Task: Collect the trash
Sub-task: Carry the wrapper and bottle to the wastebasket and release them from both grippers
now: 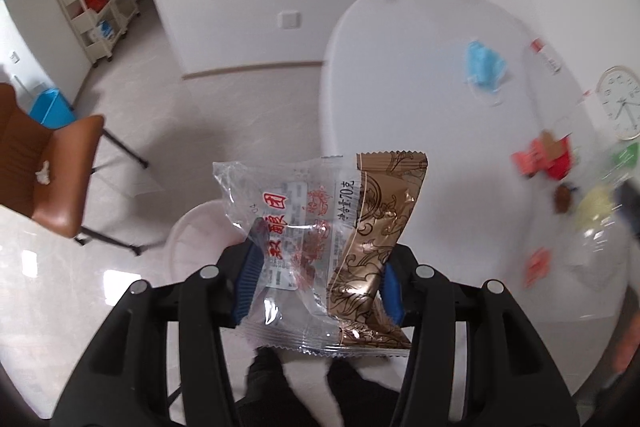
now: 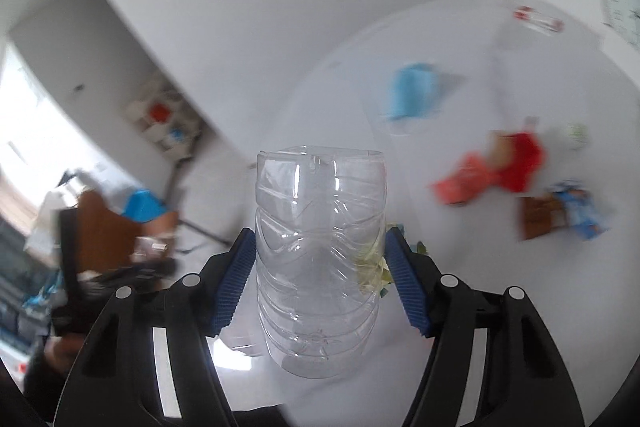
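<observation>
In the left wrist view my left gripper (image 1: 322, 259) is shut on an empty snack wrapper (image 1: 320, 211), clear plastic with red print and a gold side. The wrapper hangs above the floor, just over a white round bin (image 1: 192, 239) beside the white table (image 1: 400, 75). In the right wrist view my right gripper (image 2: 320, 239) is shut on a clear, ribbed plastic bottle (image 2: 320, 267), its blue pads (image 2: 236, 275) pressing both sides. The bottle is lifted off the white table (image 2: 312, 115). A crumpled yellow-green scrap (image 2: 374, 267) shows through the bottle.
On the table lie a blue face mask (image 1: 482, 65), red wrappers (image 1: 540, 159), a brown and blue packet (image 2: 560, 215) and a small white tube (image 1: 546, 57). A white clock (image 1: 620, 103) leans at the right. A brown chair (image 1: 52, 163) and a shelf cart (image 1: 100, 3) stand left.
</observation>
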Demonstrator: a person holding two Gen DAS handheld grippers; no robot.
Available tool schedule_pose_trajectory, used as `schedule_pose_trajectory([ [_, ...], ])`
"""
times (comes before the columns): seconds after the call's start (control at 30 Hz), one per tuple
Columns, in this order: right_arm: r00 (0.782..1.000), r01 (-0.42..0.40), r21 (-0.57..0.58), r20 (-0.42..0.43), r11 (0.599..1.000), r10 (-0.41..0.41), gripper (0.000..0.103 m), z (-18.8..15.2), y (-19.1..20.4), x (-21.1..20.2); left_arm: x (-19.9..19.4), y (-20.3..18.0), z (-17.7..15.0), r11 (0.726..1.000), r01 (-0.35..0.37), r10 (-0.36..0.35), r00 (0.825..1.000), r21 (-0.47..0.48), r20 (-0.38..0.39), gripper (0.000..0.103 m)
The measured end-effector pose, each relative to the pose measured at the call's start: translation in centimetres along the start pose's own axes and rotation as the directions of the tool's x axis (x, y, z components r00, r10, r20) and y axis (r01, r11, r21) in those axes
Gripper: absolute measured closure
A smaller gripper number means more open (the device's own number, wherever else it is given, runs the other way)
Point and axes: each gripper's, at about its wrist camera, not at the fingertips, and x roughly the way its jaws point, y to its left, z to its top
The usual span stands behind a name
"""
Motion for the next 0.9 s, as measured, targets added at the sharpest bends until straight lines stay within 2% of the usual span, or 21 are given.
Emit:
schedule_pose_trajectory([
  [0.17,0.997,-0.064,-0.097,-0.054,0.993,0.059,0.036,-1.6,7.1,3.2,4.4,6.1,-1.7,0.999,-0.033,0.033,0.996,0.007,-0.078,0.049],
  [0.27,0.991,-0.092,-0.123,-0.106,0.988,0.079,0.036,-2.6,10.3,5.8,8.2,8.9,-2.5,1.0,-0.02,0.022,0.99,0.014,-0.137,0.045],
  [0.5,0.979,-0.105,-0.135,-0.186,0.985,0.079,0.036,-4.6,15.9,10.4,15.6,13.7,-4.6,0.999,0.03,-0.024,0.964,0.02,-0.264,0.021],
  [0.6,0.978,-0.093,-0.135,-0.198,0.986,0.065,0.036,-5.1,17.4,11.3,16.7,14.9,-5.1,0.999,0.039,-0.031,0.957,0.024,-0.288,0.016],
  [0.7,0.979,-0.086,-0.151,-0.196,0.985,0.056,0.036,-5.2,18.9,11.7,17.0,15.8,-5.0,0.998,0.056,-0.052,0.955,0.006,-0.292,0.015],
  [0.9,0.98,-0.087,-0.17,-0.193,0.982,0.053,0.036,-5.3,19.7,12.1,16.1,16.9,-5.1,0.997,0.073,-0.076,0.959,-0.019,-0.273,0.015],
])
